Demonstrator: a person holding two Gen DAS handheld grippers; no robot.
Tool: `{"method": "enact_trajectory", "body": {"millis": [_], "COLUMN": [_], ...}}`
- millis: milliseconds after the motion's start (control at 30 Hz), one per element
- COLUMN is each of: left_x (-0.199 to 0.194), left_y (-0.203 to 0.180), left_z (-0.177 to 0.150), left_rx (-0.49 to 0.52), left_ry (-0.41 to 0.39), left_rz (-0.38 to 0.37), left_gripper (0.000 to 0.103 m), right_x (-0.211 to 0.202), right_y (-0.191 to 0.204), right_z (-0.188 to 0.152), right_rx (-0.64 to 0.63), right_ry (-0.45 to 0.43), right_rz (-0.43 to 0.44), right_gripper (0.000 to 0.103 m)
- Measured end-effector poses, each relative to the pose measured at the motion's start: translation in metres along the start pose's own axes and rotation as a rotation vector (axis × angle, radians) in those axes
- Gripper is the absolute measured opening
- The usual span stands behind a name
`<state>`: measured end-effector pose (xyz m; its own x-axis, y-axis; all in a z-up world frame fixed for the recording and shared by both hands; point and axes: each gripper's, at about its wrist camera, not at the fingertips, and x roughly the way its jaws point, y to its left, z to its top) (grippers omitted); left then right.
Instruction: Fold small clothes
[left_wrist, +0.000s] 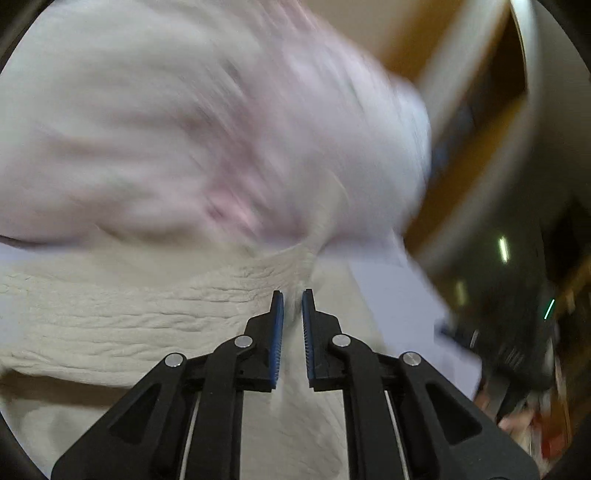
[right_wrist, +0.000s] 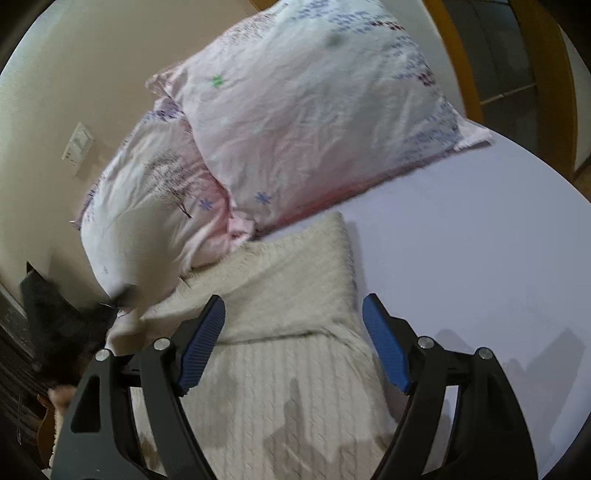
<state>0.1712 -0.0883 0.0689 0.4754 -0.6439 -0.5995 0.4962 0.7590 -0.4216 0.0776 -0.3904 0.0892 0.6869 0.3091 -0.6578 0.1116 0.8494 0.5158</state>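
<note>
The left gripper has its fingers clenched on a bunched fold of the cream knit sweater, which lies on the bed sheet just below the blurred pink pillows. The right gripper hangs over the sweater's folded part, its fingers spread wide, released and grasping nothing.

bedroom | pillows on bed sheet | wall switch

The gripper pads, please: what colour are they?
Blue, ribbed pads, clearest in the right wrist view.
</note>
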Motion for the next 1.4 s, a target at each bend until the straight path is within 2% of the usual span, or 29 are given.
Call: {"method": "enact_trajectory", "body": {"millis": [33,67,133,167,200,233,267,300,433,467,600,667,733,833,867,900,933,967,1000,1033,1100,1133,1167,1233,1300,1367,1400], "left_x": [0.015,0.016,-0.005,-0.019,-0.042,-0.066,-0.088,-0.108,-0.182,-0.200,-0.242,-0.247,-0.243,-0.226,-0.218,-0.208,-0.195,-0.188,-0.180,-0.176,-0.171,-0.172,-0.175,-0.182,-0.197,-0.211,-0.217], "left_y": [-0.007,-0.007,-0.002,0.005,0.012,0.021,0.026,0.034,0.060,0.069,0.100,0.114,0.124,0.133,0.133,0.134,0.134,0.133,0.132,0.131,0.130,0.130,0.129,0.123,0.114,0.108,0.106], "left_z": [-0.011,-0.017,-0.030,-0.035,-0.044,-0.055,-0.064,-0.075,-0.126,-0.148,-0.220,-0.249,-0.272,-0.287,-0.288,-0.289,-0.291,-0.293,-0.293,-0.294,-0.298,-0.298,-0.297,-0.290,-0.270,-0.235,-0.207], "left_rx": [0.004,0.004,0.007,0.002,-0.011,-0.027,-0.042,-0.053,-0.118,-0.153,-0.288,-0.370,-0.420,-0.467,-0.479,-0.487,-0.497,-0.504,-0.509,-0.515,-0.553,-0.575,-0.581,-0.566,-0.517,-0.447,-0.401], "left_ry": [0.072,0.094,0.083,0.068,0.049,0.029,0.008,-0.009,-0.037,-0.045,-0.058,-0.055,-0.050,-0.041,-0.033,-0.016,0.002,0.019,0.036,0.044,0.040,0.026,0.017,-0.001,-0.056,-0.123,-0.161], "left_rz": [-0.017,-0.026,-0.011,0.000,0.009,0.011,0.017,0.027,0.030,0.028,0.024,-0.006,-0.058,-0.122,-0.138,-0.144,-0.153,-0.156,-0.157,-0.161,-0.198,-0.232,-0.243,-0.237,-0.263,-0.259,-0.227], "left_gripper": [0.009,0.009,0.009,0.013,0.028,0.037,0.054,0.061,0.063,0.063,0.063,0.063,0.063,0.063,0.063,0.063,0.063,0.058,0.049,0.043,0.027,0.014,0.008,0.007,0.007,0.007,0.007], "right_x": [-0.005,-0.014,-0.032,-0.041,-0.047,-0.054,-0.061,-0.066,-0.090,-0.097,-0.109,-0.099,-0.086,-0.061,-0.052,-0.046,-0.040,-0.034,-0.032,-0.033,-0.039,-0.042,-0.045,-0.055,-0.065,-0.070,-0.070], "right_y": [-0.003,-0.007,-0.012,-0.016,-0.019,-0.024,-0.028,-0.031,-0.044,-0.047,-0.066,-0.088,-0.104,-0.119,-0.123,-0.124,-0.124,-0.123,-0.122,-0.117,-0.106,-0.101,-0.096,-0.081,-0.061,-0.039,-0.029], "right_z": [-0.002,-0.005,-0.011,-0.016,-0.020,-0.026,-0.033,-0.040,-0.081,-0.093,-0.131,-0.152,-0.163,-0.177,-0.182,-0.186,-0.190,-0.193,-0.195,-0.196,-0.194,-0.190,-0.186,-0.170,-0.147,-0.117,-0.103], "right_rx": [0.002,-0.002,-0.024,-0.035,-0.040,-0.044,-0.046,-0.047,-0.047,-0.052,-0.010,0.119,0.202,0.284,0.308,0.323,0.339,0.356,0.361,0.351,0.281,0.258,0.240,0.187,0.126,0.051,0.021], "right_ry": [0.007,0.007,0.001,0.005,0.017,0.042,0.074,0.100,0.242,0.281,0.402,0.479,0.512,0.536,0.536,0.536,0.540,0.545,0.547,0.546,0.525,0.517,0.502,0.440,0.357,0.276,0.239], "right_rz": [0.003,0.007,0.004,0.006,0.017,0.045,0.078,0.105,0.225,0.240,0.218,0.232,0.242,0.305,0.337,0.361,0.388,0.422,0.455,0.474,0.465,0.473,0.484,0.517,0.563,0.587,0.595], "right_gripper": [0.077,0.077,0.081,0.081,0.082,0.082,0.082,0.082,0.082,0.082,0.078,0.073,0.066,0.062,0.056,0.046,0.029,0.021,0.009,0.009,0.008,0.008,0.008,0.008,0.008,0.007,0.007]}}
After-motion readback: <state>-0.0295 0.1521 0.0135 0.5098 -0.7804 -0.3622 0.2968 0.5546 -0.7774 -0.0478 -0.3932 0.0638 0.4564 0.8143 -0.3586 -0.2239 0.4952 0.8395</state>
